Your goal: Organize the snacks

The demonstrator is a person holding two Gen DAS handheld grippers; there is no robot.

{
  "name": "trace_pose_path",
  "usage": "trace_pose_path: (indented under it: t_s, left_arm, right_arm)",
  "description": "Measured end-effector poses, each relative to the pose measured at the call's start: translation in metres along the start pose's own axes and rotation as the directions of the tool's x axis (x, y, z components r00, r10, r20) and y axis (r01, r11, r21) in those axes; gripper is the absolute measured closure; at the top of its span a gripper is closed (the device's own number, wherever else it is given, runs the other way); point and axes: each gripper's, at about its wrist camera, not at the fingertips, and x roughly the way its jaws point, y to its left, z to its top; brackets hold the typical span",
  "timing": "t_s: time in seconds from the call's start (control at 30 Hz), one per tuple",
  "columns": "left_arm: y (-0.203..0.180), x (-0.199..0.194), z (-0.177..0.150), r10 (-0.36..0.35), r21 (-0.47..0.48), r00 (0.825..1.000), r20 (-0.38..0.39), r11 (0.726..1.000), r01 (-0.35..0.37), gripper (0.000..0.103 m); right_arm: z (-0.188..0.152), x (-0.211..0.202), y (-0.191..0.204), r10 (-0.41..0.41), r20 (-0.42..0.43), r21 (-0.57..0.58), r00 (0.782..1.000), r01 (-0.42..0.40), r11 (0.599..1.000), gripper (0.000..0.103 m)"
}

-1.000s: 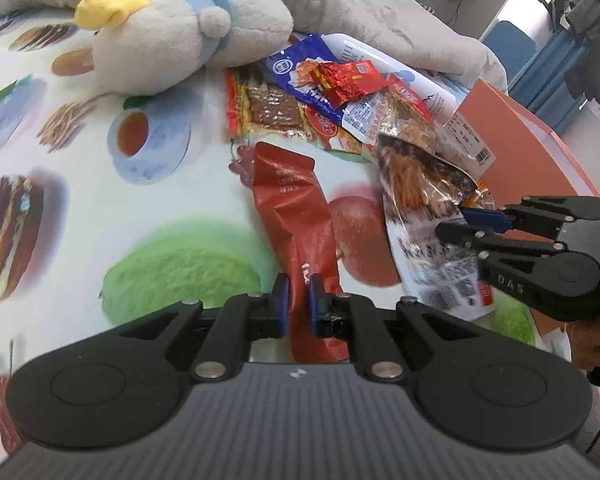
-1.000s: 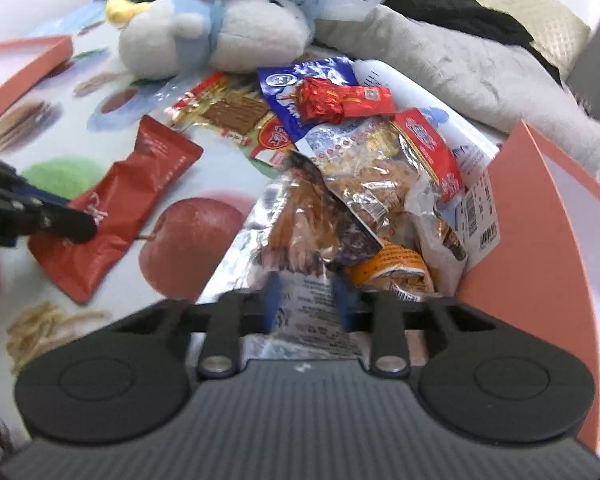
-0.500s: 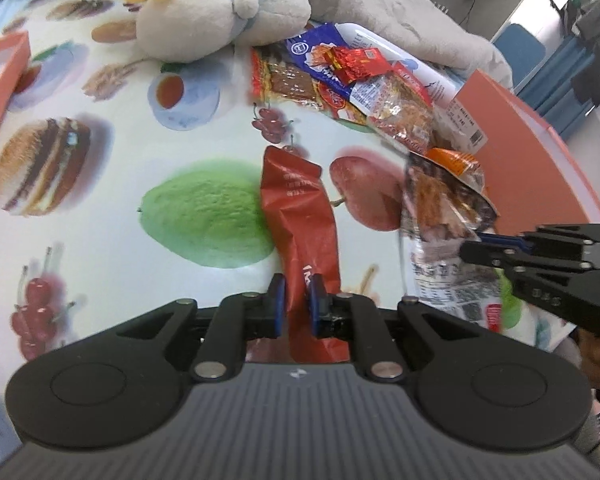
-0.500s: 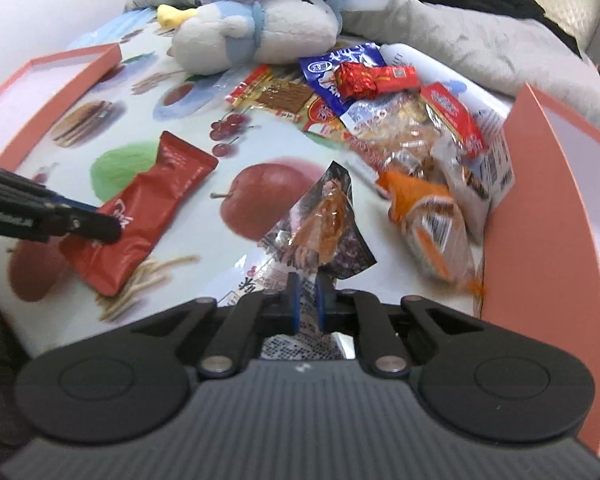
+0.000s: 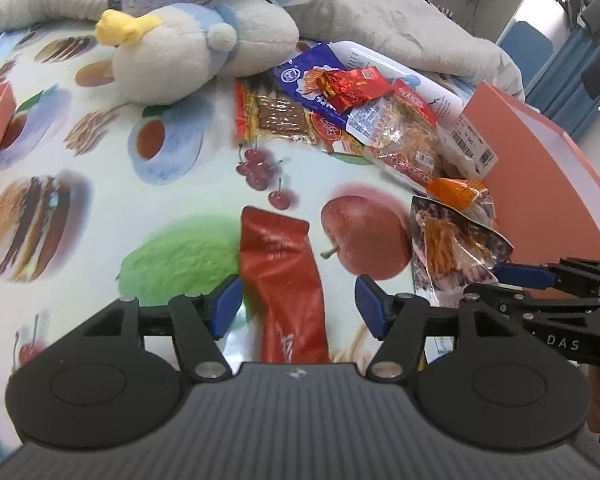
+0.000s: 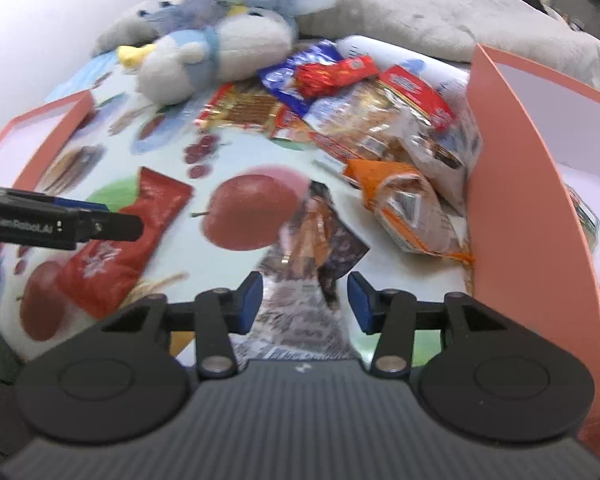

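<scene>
Released since half a second ago: both grippers, then pinched on their packets, now spread, jaws just opened.

Left wrist view: left gripper (image 5: 298,304) gaping, blue pads clear on either side of the long red foil snack pouch (image 5: 282,280), lying flat on the fruit-printed cloth (image 5: 100,220) between the green fruit print and the red apple print. Right gripper (image 5: 512,276) at the right edge, over the clear crinkly packet of brown snack sticks (image 5: 452,248). Beyond, heaped snack packets (image 5: 364,120) beside the white-and-blue plush toy (image 5: 180,60); salmon-pink box wall (image 5: 540,168) to the right.

Right wrist view, blurred: right gripper (image 6: 305,300) parted, pads not touching the clear packet (image 6: 312,240) lying between them. Left gripper (image 6: 112,224) over the red pouch (image 6: 132,232).
</scene>
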Motion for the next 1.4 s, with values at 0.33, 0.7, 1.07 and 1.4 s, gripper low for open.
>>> trace_pose_path:
  t_s: [0.33,0.7,1.07,1.4]
  left_arm:
    - [-0.018,0.027,0.002,0.077,0.117,0.997,-0.004,0.99,-0.076,0.035]
    - [-0.023,0.028,-0.001,0.111,0.14,0.993,0.028,0.984,-0.114,0.055]
    - [-0.043,-0.02,-0.002,0.086,0.085,0.993,0.077,0.992,-0.092,0.057]
    - [-0.077,-0.08,-0.007,0.068,0.095,0.986,0.154,0.992,-0.083,0.058]
  right_arm:
    - [0.001,0.029,-0.01,0.065,-0.021,0.05,0.998,-0.064,0.997,0.054]
    - [0.003,0.034,0.001,0.058,-0.002,-0.008,0.998,-0.058,0.998,0.065]
    - [0.001,-0.008,0.006,0.008,0.025,-0.029,1.0,-0.007,1.0,0.07]
    - [-0.004,-0.072,0.011,-0.003,0.105,-0.011,0.994,0.004,1.0,0.07]
